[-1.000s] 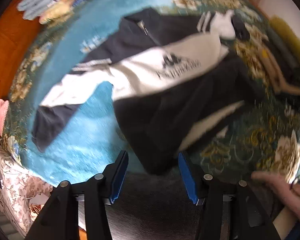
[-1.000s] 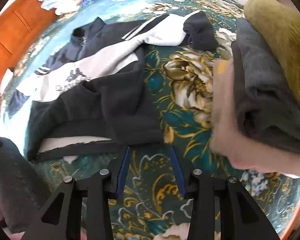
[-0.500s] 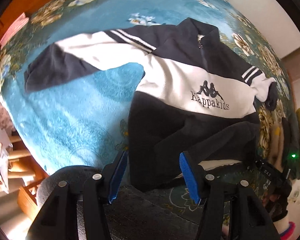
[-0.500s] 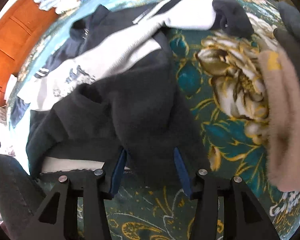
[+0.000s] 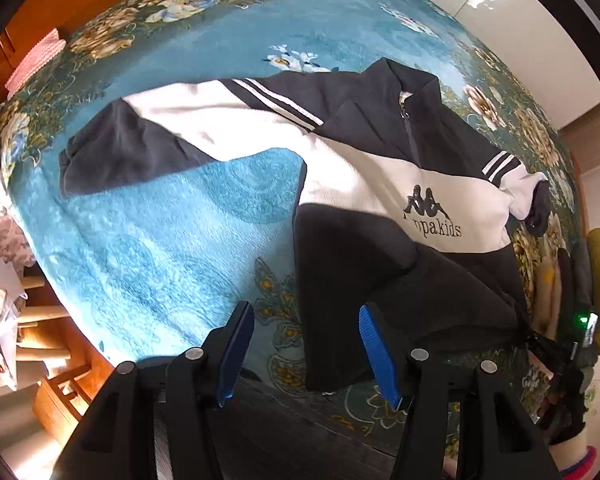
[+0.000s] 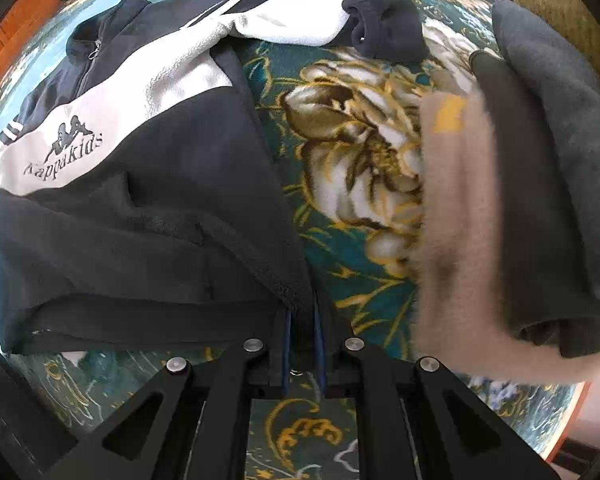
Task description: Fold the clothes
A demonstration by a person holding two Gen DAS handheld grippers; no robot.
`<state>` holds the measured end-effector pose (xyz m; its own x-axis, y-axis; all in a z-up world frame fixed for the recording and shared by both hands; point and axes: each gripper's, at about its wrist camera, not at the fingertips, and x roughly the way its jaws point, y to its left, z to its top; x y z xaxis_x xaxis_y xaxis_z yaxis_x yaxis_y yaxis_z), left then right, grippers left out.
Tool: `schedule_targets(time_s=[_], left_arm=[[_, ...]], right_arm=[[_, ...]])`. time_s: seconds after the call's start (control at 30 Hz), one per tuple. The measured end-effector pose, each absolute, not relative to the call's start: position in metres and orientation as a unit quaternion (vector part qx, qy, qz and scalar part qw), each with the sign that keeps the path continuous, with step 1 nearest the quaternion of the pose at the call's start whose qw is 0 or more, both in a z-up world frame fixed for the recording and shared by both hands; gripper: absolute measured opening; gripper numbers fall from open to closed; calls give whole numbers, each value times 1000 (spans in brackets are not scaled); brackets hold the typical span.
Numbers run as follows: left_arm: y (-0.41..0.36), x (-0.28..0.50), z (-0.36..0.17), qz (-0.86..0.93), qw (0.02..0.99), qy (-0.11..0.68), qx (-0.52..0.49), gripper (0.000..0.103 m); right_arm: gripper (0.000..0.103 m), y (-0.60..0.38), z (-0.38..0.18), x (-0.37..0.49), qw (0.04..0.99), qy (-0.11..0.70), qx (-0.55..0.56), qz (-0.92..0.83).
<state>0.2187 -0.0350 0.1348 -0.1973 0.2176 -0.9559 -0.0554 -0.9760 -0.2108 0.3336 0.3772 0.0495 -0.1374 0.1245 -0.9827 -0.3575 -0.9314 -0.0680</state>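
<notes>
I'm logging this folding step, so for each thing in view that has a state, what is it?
Left gripper: open, hovering at the hem, gripping nothing.
Right gripper: shut on the jacket's bottom corner.
Jacket: spread on the bedspread, unfolded, hem bunched.
Collar zip: closed.
Left-view sleeve: stretched out flat.
Other sleeve: lying out, cuff bunched.
Folded clothes: stacked beside the jacket.
</notes>
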Motion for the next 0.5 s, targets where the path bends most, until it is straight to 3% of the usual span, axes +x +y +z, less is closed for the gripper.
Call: schedule_targets(time_s=[0.17,0.27,0.5], left_arm=[[-57,190,133,756,88,-123,-637,59],[-58,162,140,771,68,-104,-624,59],[-46,73,132,792,82,-77,-600,59]], right_arm=[[28,366,93,331,143,97,-604,778],[45,363,125,320,122,103,-564,810],[46,349,134,217,55,155,-537,827]])
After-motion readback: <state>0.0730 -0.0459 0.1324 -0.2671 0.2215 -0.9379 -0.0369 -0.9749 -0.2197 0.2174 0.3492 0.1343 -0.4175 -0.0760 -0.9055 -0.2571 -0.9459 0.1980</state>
